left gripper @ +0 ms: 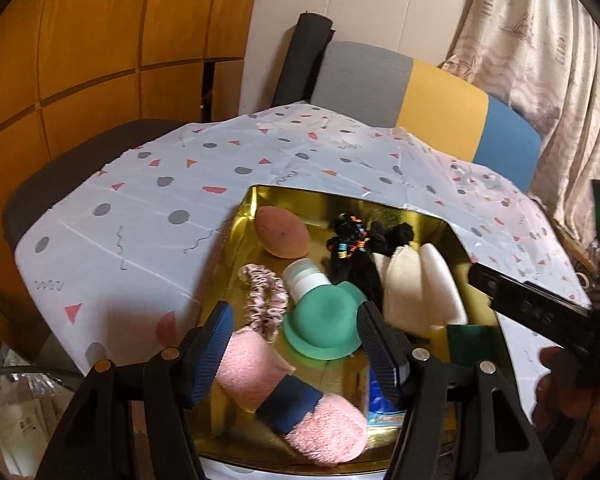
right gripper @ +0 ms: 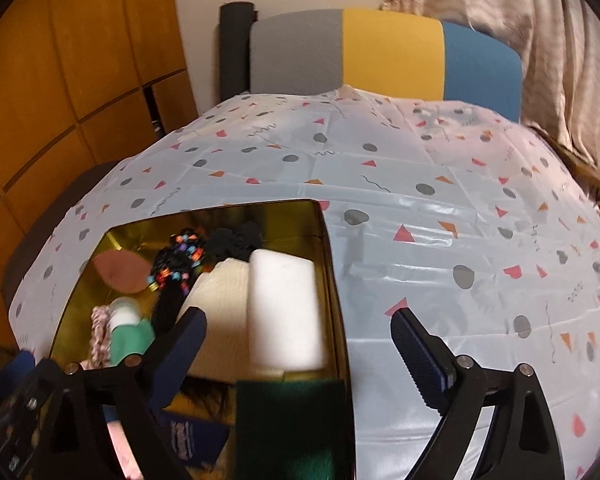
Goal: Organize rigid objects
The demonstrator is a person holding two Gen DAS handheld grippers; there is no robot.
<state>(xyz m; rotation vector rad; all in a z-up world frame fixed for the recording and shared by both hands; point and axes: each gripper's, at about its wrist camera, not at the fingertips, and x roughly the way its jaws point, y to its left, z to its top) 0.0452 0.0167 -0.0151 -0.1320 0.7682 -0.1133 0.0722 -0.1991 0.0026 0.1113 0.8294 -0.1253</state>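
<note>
Gold tin (left gripper: 256, 208) holding a green-capped bottle (left gripper: 320, 320): light, stiff, smooth; best gripped across its cap. Left gripper (left gripper: 296, 356) half-open around it, not pressing; right gripper (right gripper: 300, 344) wide, empty, at the tin's right wall.

Orange wooden panels (left gripper: 92, 40) left, a white wall (left gripper: 360, 0), a patterned curtain (left gripper: 540, 60) right, behind a grey-yellow-blue chair back (right gripper: 384, 52).
</note>
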